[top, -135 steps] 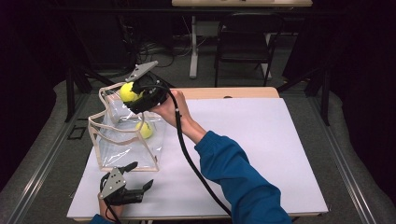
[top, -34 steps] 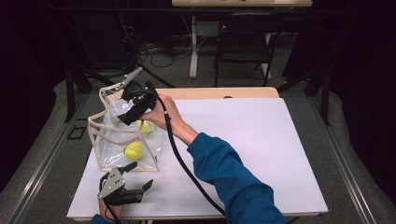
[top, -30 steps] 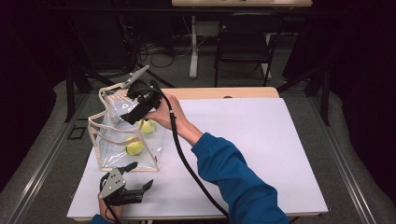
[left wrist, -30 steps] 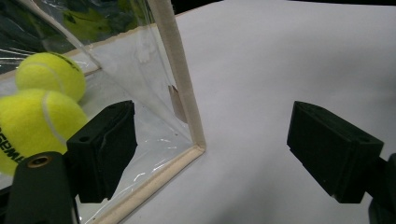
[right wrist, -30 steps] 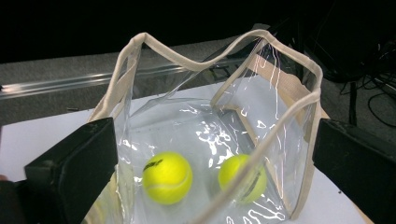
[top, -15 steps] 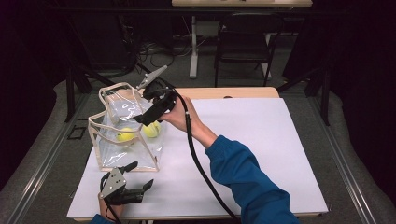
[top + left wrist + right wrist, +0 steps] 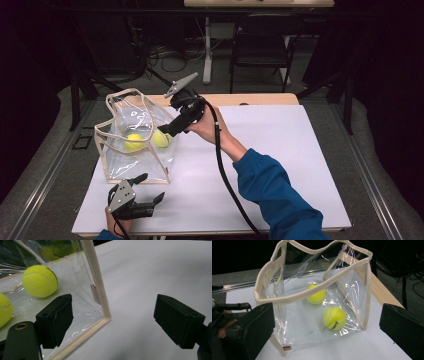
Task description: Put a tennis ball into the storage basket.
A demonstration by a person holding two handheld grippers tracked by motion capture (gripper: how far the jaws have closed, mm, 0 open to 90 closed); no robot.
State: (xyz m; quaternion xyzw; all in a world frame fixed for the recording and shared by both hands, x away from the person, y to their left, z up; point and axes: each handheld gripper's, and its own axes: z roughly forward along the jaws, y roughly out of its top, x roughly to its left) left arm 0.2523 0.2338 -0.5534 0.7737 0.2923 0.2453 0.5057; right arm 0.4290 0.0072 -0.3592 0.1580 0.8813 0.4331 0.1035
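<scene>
A clear plastic bag (image 7: 131,165) with beige trim stands open-topped on the left of the white table (image 7: 290,150). Two yellow tennis balls (image 7: 134,142) (image 7: 160,138) lie inside on its bottom. My right gripper (image 7: 172,131) hovers at the bag's right wall, open, with nothing between its jaws; in the right gripper view it (image 7: 324,332) looks down at the bag (image 7: 287,298) and both balls (image 7: 316,295) (image 7: 334,318). My left gripper (image 7: 150,188) rests open in front of the bag; in the left gripper view it (image 7: 113,315) straddles the bag's near corner trim (image 7: 96,282), with a ball (image 7: 40,281) behind the plastic.
A person's blue sleeve (image 7: 280,200) and the right gripper's black cable (image 7: 225,175) cross the middle of the table. A wooden strip (image 7: 250,99) edges the far side. A dark chair (image 7: 262,35) and table legs stand beyond. White tabletop spreads to the right.
The right gripper let go of a tennis ball over the bag, then drew back up and to the right. That ball rolled across the bag's bottom. The left gripper stayed put.
</scene>
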